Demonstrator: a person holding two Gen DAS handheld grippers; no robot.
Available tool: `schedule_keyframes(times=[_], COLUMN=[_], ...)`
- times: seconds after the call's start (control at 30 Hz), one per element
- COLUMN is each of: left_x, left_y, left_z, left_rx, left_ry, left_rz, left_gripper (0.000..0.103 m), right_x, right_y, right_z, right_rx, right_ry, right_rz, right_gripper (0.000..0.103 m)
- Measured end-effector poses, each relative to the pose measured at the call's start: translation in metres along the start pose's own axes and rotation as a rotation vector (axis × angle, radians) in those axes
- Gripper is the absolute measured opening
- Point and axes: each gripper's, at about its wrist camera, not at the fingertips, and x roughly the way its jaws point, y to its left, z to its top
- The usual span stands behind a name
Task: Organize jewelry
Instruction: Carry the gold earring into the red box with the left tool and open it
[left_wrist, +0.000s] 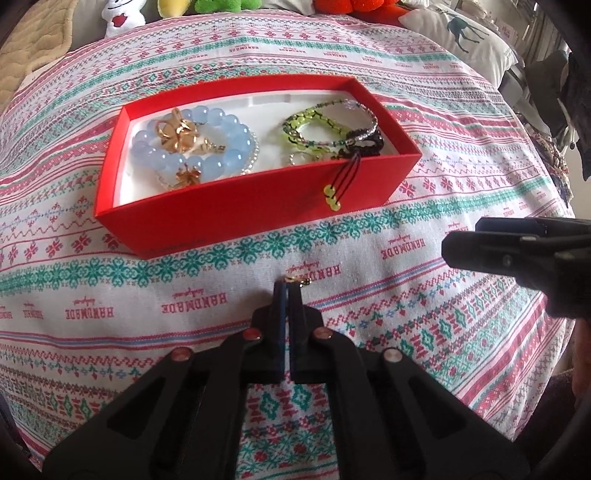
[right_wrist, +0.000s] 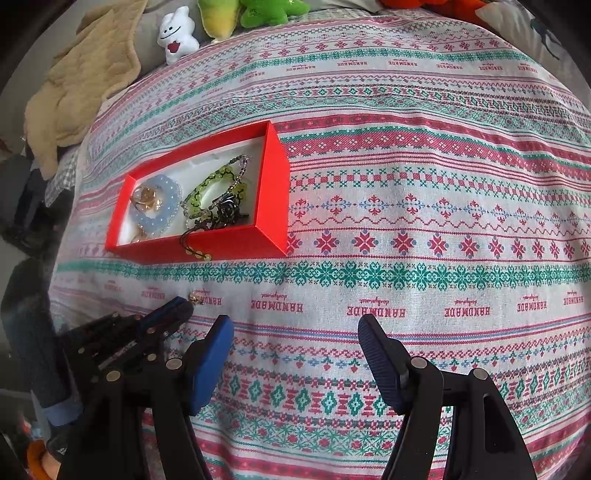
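I am pinching a small gold-coloured piece of jewellery (left_wrist: 298, 281) between the pressed-together fingertips of my left gripper (left_wrist: 287, 286), right at the patterned knit-style cloth (left_wrist: 406, 295) just in front of the open red cardboard box (left_wrist: 258, 195). My right gripper (right_wrist: 295, 328) is hovering beside it with its blue-padded fingers (right_wrist: 212, 354) spread and holding nothing. The box is holding a pale blue bead bracelet (left_wrist: 207, 144), gold ornaments (left_wrist: 177, 129) and a green bead bracelet (left_wrist: 314, 125).

bare patterned cloth (right_wrist: 406, 258) right of red box (right_wrist: 269, 192), plush toys (right_wrist: 177, 33) crowding far edge
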Motion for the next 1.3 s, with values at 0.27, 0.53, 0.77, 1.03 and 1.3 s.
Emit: schedule_keyframes(times=[0.27,0.53,0.77,1.03,1.3], left_x=[-0.021,-0.005,0.009,0.013,-0.01], left_y=[0.011,0.005,-0.002,-0.005,0.005], left_z=[-0.002,-0.001,0.003,0.009,0.002], left_rx=[-0.018,-0.033,-0.011,0.031,0.006], left_ry=[-0.023,-0.002,0.016,0.04,0.034], left_rz=[-0.03,-0.048,0.002,0.03,-0.006], left_gripper=[0.001,0.038,0.034,0.009,0.006], right_x=[-0.002,-0.001,-0.002,-0.002,-0.003], right_y=[0.001,0.003,0.003,0.001,0.001], right_z=[0.0,0.001,0.001,0.001,0.002], right_rx=[-0.002,-0.001,0.003,0.002,0.006], right_ry=[-0.007,-0.005,-0.006,-0.003,-0.008], right_rz=[0.003,0.003,0.003,0.005,0.005], right_gripper=[0.071,0.071,0.071,0.071,0.071])
